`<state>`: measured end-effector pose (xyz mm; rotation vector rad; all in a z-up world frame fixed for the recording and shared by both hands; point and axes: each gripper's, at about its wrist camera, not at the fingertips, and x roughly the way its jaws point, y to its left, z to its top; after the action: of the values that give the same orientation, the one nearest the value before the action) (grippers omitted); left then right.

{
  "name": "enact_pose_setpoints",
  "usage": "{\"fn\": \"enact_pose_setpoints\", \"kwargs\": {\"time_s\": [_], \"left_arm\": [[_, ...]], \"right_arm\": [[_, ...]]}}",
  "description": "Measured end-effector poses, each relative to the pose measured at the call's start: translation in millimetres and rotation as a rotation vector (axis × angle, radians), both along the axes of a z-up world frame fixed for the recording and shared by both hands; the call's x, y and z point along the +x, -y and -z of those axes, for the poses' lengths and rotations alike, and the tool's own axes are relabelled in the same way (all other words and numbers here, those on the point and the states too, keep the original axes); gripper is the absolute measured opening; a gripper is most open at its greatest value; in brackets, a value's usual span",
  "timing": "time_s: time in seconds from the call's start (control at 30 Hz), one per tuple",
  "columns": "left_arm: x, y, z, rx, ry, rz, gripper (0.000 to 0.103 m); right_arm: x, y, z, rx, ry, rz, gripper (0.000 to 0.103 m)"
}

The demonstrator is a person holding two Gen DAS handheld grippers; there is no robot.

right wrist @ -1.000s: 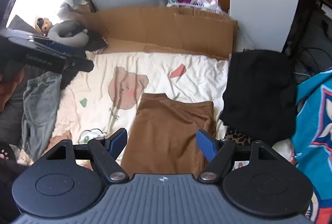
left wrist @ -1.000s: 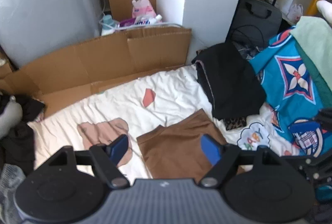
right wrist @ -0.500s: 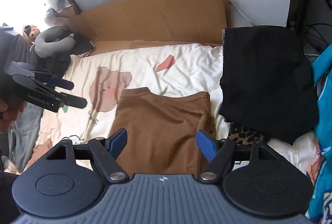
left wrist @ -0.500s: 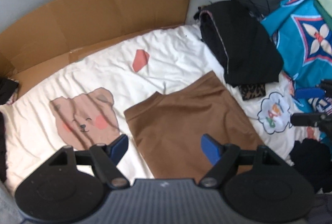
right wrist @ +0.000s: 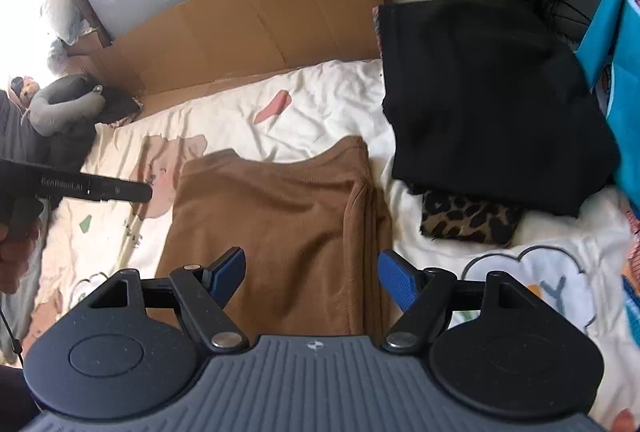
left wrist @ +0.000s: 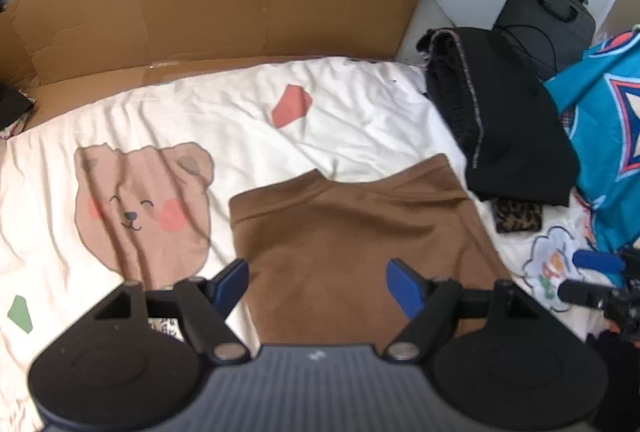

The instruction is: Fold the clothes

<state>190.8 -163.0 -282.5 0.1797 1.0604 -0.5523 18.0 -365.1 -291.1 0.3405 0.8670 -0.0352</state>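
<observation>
A brown garment (left wrist: pixel 352 232) (right wrist: pixel 272 232) lies folded flat on a white bear-print sheet (left wrist: pixel 144 208) (right wrist: pixel 320 104). My left gripper (left wrist: pixel 318 282) hovers open just above its near left part, nothing between the blue pads. Over the garment's near right edge, where the cloth bunches in folds, my right gripper (right wrist: pixel 312 274) also stands open and holds nothing. The left gripper's black fingers (right wrist: pixel 96 188) reach in from the left edge of the right wrist view; the right gripper's fingertips (left wrist: pixel 596 260) show at the right edge of the left wrist view.
A folded black garment (left wrist: pixel 508 136) (right wrist: pixel 492 100) rests on a leopard-print piece (right wrist: pixel 468 220) to the right. Cardboard (left wrist: pixel 224 4) lines the far side. A teal patterned cloth (left wrist: pixel 604 136) lies far right; a grey neck pillow (right wrist: pixel 64 104) and dark clothes far left.
Both grippers have come down toward the bed, so the brown garment and the sheet now look much larger and closer. Their jaws stayed equally wide, and the garment has not moved.
</observation>
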Motion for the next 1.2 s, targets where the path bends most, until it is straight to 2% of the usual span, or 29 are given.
{"fn": "enact_pose_setpoints", "kwargs": {"time_s": [0.1, 0.17, 0.23, 0.3, 0.43, 0.5, 0.6, 0.67, 0.77, 0.87, 0.97, 1.0, 1.03, 1.1, 1.17, 1.2], "left_arm": [[6, -9, 20, -0.009, -0.001, -0.031, 0.077], [11, -15, 34, -0.017, -0.008, -0.050, 0.074], [17, -20, 47, -0.022, -0.008, -0.059, 0.071], [24, -22, 55, -0.022, 0.003, -0.061, 0.061], [39, -23, 60, -0.060, 0.025, -0.069, 0.047], [44, -21, 60, -0.090, 0.033, -0.043, 0.035], [49, -17, 59, -0.122, 0.053, -0.023, 0.024], [51, -13, 60, -0.144, 0.051, -0.008, 0.019], [51, -4, 62, -0.156, 0.052, 0.034, 0.020], [54, 4, 71, -0.123, 0.067, 0.061, 0.020], [59, 10, 84, -0.064, 0.081, 0.059, 0.016], [60, 12, 88, -0.040, 0.086, 0.064, 0.014], [60, 14, 91, -0.033, 0.086, 0.070, 0.015], [61, 14, 96, -0.028, 0.080, 0.072, 0.012], [64, 13, 99, -0.030, 0.075, 0.068, 0.010], [67, 11, 100, -0.036, 0.069, 0.064, 0.008]], "right_arm": [[1, -12, 19, 0.002, 0.015, -0.025, 0.073], [4, -18, 32, 0.016, 0.010, -0.046, 0.060], [10, -24, 43, 0.002, -0.012, -0.065, 0.055], [16, -29, 49, -0.027, -0.026, -0.092, 0.048], [33, -32, 55, -0.062, -0.025, -0.129, 0.046], [45, -31, 56, -0.083, -0.018, -0.141, 0.044], [62, -30, 56, -0.117, 0.004, -0.137, 0.043], [74, -28, 57, -0.130, 0.011, -0.127, 0.039], [89, -26, 60, -0.133, 0.016, -0.130, 0.039], [100, -24, 64, -0.144, 0.014, -0.127, 0.039], [107, -16, 73, -0.169, -0.028, -0.067, 0.039], [108, -13, 77, -0.177, -0.048, -0.043, 0.037], [107, -9, 80, -0.175, -0.061, -0.028, 0.031], [103, -2, 85, -0.161, -0.073, -0.014, 0.027], [100, -1, 87, -0.181, -0.081, -0.013, 0.016], [100, 0, 88, -0.189, -0.085, -0.009, 0.013]]}}
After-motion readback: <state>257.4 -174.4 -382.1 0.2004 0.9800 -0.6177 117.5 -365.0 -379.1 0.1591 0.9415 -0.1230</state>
